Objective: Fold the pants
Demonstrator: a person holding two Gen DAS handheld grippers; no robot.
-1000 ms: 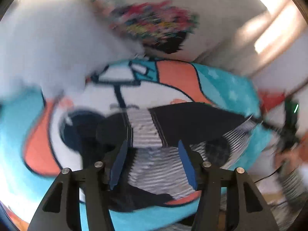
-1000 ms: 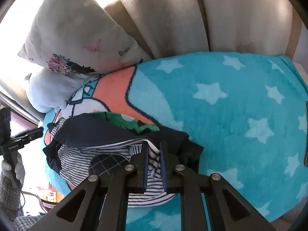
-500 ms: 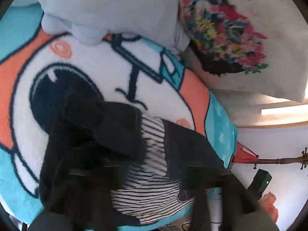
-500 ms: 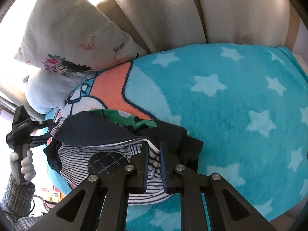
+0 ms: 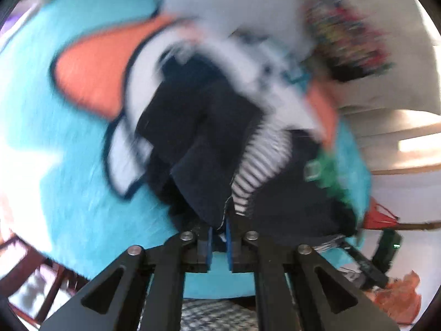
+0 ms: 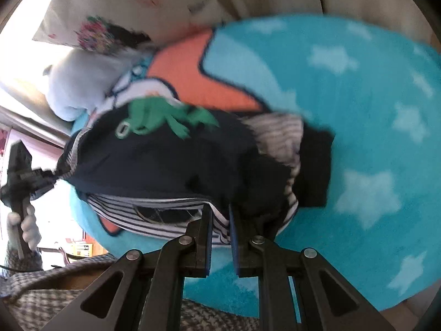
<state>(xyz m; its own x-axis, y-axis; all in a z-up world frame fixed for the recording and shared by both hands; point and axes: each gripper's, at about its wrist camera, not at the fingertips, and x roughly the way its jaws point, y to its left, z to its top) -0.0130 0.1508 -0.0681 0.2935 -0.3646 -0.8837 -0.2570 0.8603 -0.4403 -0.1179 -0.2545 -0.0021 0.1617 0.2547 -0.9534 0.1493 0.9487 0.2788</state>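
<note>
Dark navy pants (image 5: pixel 198 127) with a striped lining and a green patch (image 6: pixel 165 115) lie bunched on a turquoise star blanket (image 6: pixel 358 110). My left gripper (image 5: pixel 219 226) pinches a dark edge of the pants between its blue pads, and its jaws are opening slightly. It also shows in the right wrist view as a black tool (image 6: pixel 19 176) at the pants' left corner, held by a hand (image 6: pixel 27 226). My right gripper (image 6: pixel 220 212) is shut on the striped near edge of the pants (image 6: pixel 165 160). Both views are motion-blurred.
A floral pillow (image 6: pixel 110 13) and a pale blue pillow (image 6: pixel 80 82) rest at the blanket's far edge against beige cushions. An orange and white cartoon print (image 5: pixel 91 74) covers part of the blanket (image 5: pixel 55 138). A checked sleeve (image 6: pixel 55 303) fills the near left.
The left jaws went from wide open to closed on the pants' edge, and that view rolled. Both grippers sank toward the blanket, and the dark fabric now lies over more of the striped part.
</note>
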